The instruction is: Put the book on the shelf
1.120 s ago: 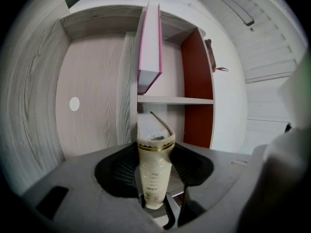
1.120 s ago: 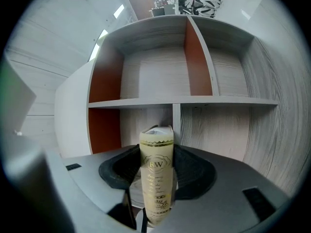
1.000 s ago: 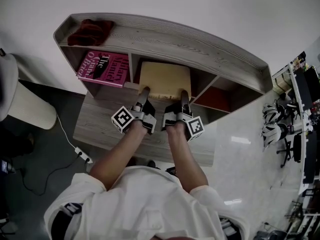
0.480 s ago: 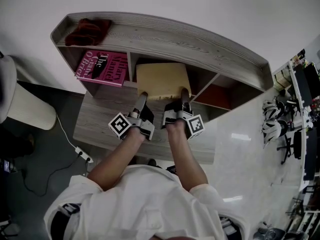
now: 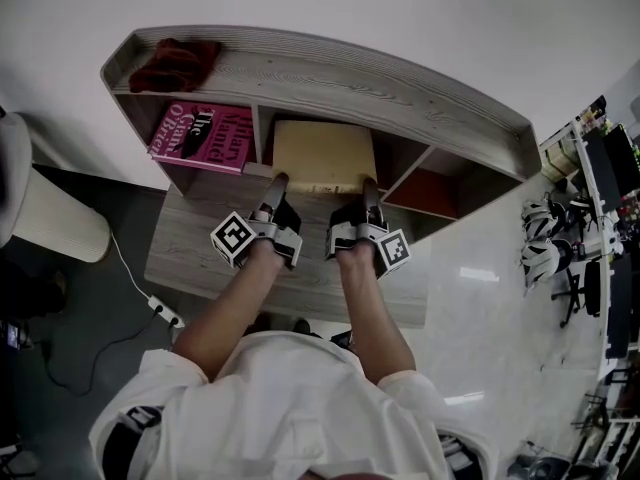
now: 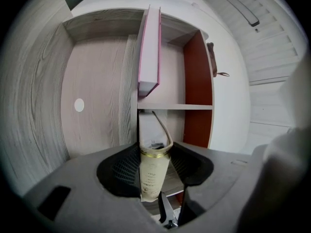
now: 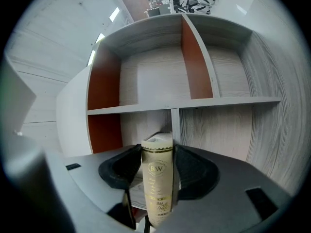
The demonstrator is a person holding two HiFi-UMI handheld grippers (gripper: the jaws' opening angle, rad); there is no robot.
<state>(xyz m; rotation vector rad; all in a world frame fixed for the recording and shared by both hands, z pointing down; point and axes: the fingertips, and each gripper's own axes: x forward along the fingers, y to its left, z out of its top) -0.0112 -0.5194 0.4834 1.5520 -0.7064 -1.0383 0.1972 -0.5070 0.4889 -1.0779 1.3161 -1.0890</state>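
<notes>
**A:** What has changed over the last second?

**B:** Very little. The left gripper (image 5: 275, 180) has slid a touch to the left along the near edge of the book (image 5: 325, 153). The right gripper (image 5: 368, 183) has kept its place, and the book lies where it did.

**A:** Where is that?

**B:** It lies flat in the mouth of the middle bay of the shelf (image 5: 380, 83). Its far edge is under the top board and its near edge is still out over the surface (image 5: 200, 258). From above I cannot tell how deep it has gone.

**A:** And the jaws?

**B:** Both pairs are closed on that near edge, which looks to be the spine, with one jaw on each cover. In the left gripper view a cover curls away just past the jaws. In the right gripper view the spine sits squarely between them.

**A:** Is anything in the way?

**B:** No. The pink book (image 5: 205, 133) is in the bay to the left, behind a divider. A red cloth (image 5: 178, 63) lies on top of the shelf, well apart.

**A:** What does that mean for the task?

**B:** I'd say the push has all but stopped. The book is in its bay but not yet let go. What seems left is a last nudge inward, then opening both pairs of jaws and backing straight out. If the grippers back out before the jaws open, the book may come out with them, and the loose cover might snag.
</notes>
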